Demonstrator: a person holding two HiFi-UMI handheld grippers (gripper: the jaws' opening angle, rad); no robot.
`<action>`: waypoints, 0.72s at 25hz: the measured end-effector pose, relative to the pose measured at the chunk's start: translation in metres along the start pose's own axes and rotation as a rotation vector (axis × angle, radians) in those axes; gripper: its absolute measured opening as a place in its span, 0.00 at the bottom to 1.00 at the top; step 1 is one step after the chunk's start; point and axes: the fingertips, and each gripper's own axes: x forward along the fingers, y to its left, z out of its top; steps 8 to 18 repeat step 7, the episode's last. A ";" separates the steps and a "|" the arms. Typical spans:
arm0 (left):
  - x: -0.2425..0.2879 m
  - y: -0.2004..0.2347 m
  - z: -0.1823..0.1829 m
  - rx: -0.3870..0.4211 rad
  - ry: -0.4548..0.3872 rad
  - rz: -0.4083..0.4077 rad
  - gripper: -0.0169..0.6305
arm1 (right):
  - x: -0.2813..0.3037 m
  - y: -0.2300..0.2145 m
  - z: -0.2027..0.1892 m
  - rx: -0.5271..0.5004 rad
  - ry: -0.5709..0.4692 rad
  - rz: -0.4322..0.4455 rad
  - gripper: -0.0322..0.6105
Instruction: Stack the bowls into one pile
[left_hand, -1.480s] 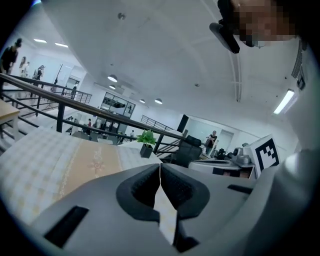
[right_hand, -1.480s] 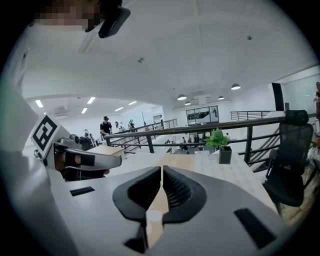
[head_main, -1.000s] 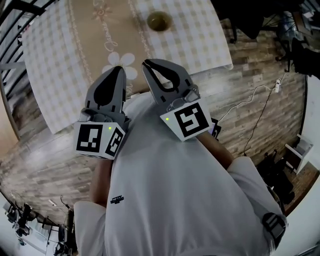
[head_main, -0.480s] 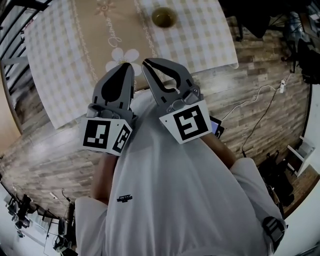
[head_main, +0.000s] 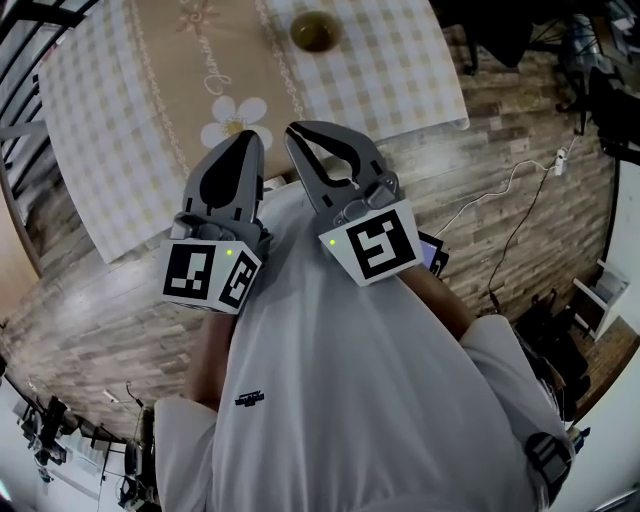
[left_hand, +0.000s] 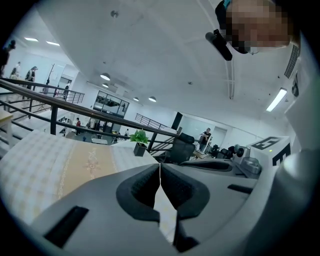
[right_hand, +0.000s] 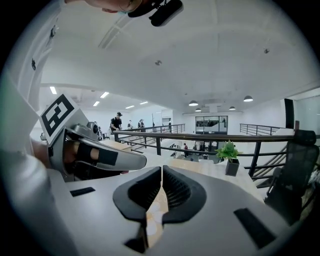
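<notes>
A small olive-brown bowl (head_main: 315, 31) stands at the far side of the table, seen from above; whether more bowls nest in it I cannot tell. Both grippers are held close to the person's chest, over the table's near edge and well short of the bowl. My left gripper (head_main: 250, 139) is shut with nothing in it, its jaws meeting at the tips (left_hand: 160, 165). Just to its right, my right gripper (head_main: 297, 129) is also shut and empty (right_hand: 162, 169). Neither gripper view shows the bowl.
The table wears a checked cloth (head_main: 110, 120) with a beige flowered runner (head_main: 215, 80). A potted plant (right_hand: 230, 152) stands at its far end by a railing (left_hand: 55, 107), and an office chair (left_hand: 182, 148) is nearby. A white cable (head_main: 505, 190) lies on the wooden floor.
My left gripper has come up and a little to the right, closer to the right gripper. Both stayed shut. The bowl only shifts with the head's motion.
</notes>
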 end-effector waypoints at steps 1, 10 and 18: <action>0.000 -0.001 0.000 -0.002 0.000 -0.001 0.06 | -0.001 0.000 0.000 -0.005 0.005 -0.002 0.11; 0.001 -0.012 -0.005 0.001 0.000 -0.010 0.06 | -0.011 0.002 -0.004 -0.050 0.024 0.002 0.11; 0.001 -0.012 -0.005 0.001 0.000 -0.010 0.06 | -0.011 0.002 -0.004 -0.050 0.024 0.002 0.11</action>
